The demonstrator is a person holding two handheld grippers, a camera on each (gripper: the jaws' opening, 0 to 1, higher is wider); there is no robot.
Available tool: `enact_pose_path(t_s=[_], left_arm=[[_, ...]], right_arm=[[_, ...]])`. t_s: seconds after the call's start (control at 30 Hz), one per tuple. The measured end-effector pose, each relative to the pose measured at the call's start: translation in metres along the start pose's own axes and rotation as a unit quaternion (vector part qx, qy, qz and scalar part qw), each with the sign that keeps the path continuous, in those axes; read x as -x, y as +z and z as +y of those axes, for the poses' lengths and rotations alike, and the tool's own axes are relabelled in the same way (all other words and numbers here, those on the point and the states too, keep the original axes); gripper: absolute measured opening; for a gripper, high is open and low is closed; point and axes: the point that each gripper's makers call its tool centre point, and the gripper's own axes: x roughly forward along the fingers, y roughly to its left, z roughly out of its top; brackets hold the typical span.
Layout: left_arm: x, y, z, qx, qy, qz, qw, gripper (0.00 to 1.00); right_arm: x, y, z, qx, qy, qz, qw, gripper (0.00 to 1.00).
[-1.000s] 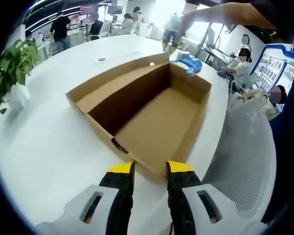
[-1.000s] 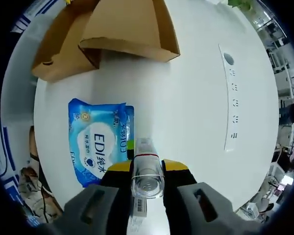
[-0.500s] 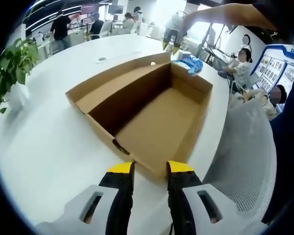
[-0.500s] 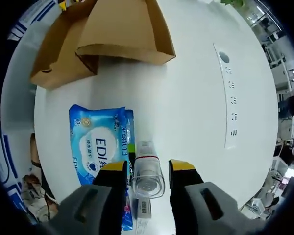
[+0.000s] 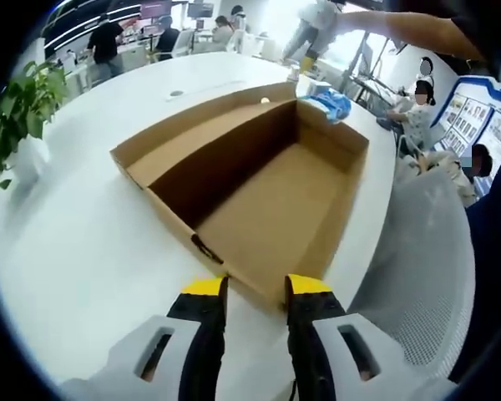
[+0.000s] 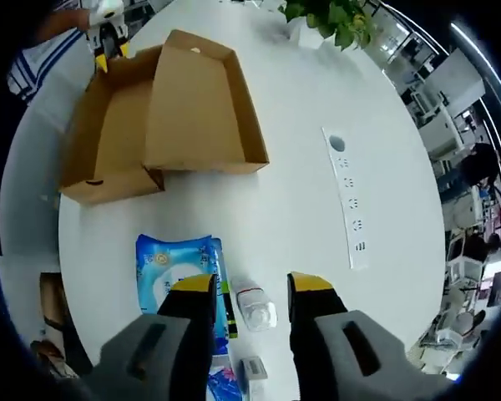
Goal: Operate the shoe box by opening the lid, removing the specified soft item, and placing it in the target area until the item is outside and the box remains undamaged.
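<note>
White table (image 6: pixel 301 209): right claw (image 6: pixel 250 286) partly hides wipes pack (image 6: pixel 177 276).

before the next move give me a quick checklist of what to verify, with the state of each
1. Shoe box lid open: ok, it lies folded back flat beside the tray.
2. Box interior free of items: ok, the left gripper view shows a bare cardboard floor.
3. Blue wipes pack outside the box: ok, it lies on the white table, apart from the box.
4. Clear bottle released: ok, it sits between the right gripper fingers, which stand apart and clear of it.
5. Left gripper at the box's near wall: ok, open, holding nothing.
6. Box undamaged: cannot tell fully; no tear shows on the visible walls.
</note>
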Motion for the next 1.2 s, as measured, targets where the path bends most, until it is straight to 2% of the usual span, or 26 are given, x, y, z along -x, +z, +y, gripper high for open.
enact_pose_path(t_s=[0.07,0.2,0.3,0.37,0.47,0.5,0.53,0.57,0.6,0.63,0.67,0.77,0.83,0.9,0.93,0.97,1.0,1.03,1.07,1.1,1.13,1.2], left_arm=[[-0.002,0.000,0.000,0.009,0.000,0.000,1.0000,0.27],[-0.003,0.000,0.001,0.021,0.003,0.007,0.9997,0.27],[-0.004,-0.001,0.000,0.034,0.003,0.016,0.9993,0.26],[-0.004,-0.002,0.000,0.051,0.003,0.023,0.9985,0.25],[-0.003,-0.005,-0.001,0.079,0.004,0.037,0.9962,0.22],[-0.003,-0.005,0.000,0.081,0.004,0.038,0.9960,0.22],[-0.003,-0.007,-0.001,0.099,0.003,0.044,0.9941,0.20],[-0.003,-0.008,-0.002,0.117,0.003,0.050,0.9918,0.19],[-0.003,-0.009,-0.001,0.125,0.005,0.054,0.9907,0.18],[-0.004,-0.007,0.001,0.112,0.008,0.052,0.9923,0.18],[-0.004,-0.009,0.001,0.120,0.010,0.058,0.9910,0.17],[-0.002,-0.012,0.005,0.137,0.021,0.067,0.9880,0.14],[-0.001,-0.013,0.008,0.148,0.036,0.071,0.9858,0.11],[0.001,-0.014,0.011,0.162,0.052,0.071,0.9828,0.08],[0.002,-0.015,0.015,0.169,0.068,0.068,0.9809,0.07],[0.003,-0.014,0.017,0.186,0.080,0.058,0.9775,0.06],[0.003,-0.014,0.018,0.193,0.085,0.044,0.9765,0.05],[0.004,-0.016,0.019,0.198,0.091,0.039,0.9751,0.06],[0.003,-0.016,0.019,0.198,0.090,0.027,0.9757,0.06],[0.004,-0.019,0.017,0.210,0.090,0.030,0.9732,0.06],[0.005,-0.021,0.017,0.216,0.091,0.030,0.9717,0.06],[0.005,-0.022,0.017,0.219,0.097,0.029,0.9705,0.06]], right_arm=[[0.006,0.006,0.000,-0.002,-0.021,-0.012,0.9997,0.29],[0.019,0.027,0.010,-0.035,-0.047,-0.061,0.9964,0.27],[0.028,0.045,0.015,-0.067,-0.066,-0.100,0.9906,0.26],[0.035,0.059,0.017,-0.103,-0.082,-0.130,0.9827,0.24],[0.045,0.078,0.022,-0.164,-0.105,-0.171,0.9657,0.22],[0.046,0.077,0.022,-0.196,-0.121,-0.169,0.9582,0.19],[0.046,0.075,0.021,-0.250,-0.138,-0.171,0.9430,0.17],[0.044,0.074,0.025,-0.288,-0.140,-0.169,0.9320,0.15],[0.037,0.079,0.039,-0.317,-0.118,-0.179,0.9237,0.14],[0.034,0.080,0.044,-0.328,-0.118,-0.182,0.9195,0.13],[0.029,0.081,0.048,-0.338,-0.119,-0.182,0.9156,0.12],[0.008,0.074,0.055,-0.389,-0.113,-0.169,0.8986,0.14],[-0.006,0.067,0.060,-0.424,-0.094,-0.151,0.8880,0.16],[-0.030,0.046,0.075,-0.484,-0.060,-0.097,0.8678,0.14],[-0.044,0.023,0.095,-0.511,-0.040,-0.020,0.8585,0.12],[-0.051,0.011,0.104,-0.500,-0.034,0.015,0.8651,0.11],[-0.061,0.005,0.112,-0.488,-0.029,0.018,0.8723,0.11],[-0.064,0.000,0.125,-0.508,-0.015,0.036,0.8605,0.11],[-0.066,0.004,0.130,-0.515,-0.005,0.016,0.8569,0.11],[-0.066,0.007,0.130,-0.518,-0.003,0.004,0.8552,0.12],[-0.056,0.011,0.134,-0.528,0.000,-0.010,0.8495,0.11],[-0.041,0.005,0.135,-0.525,-0.007,-0.005,0.8513,0.03]])
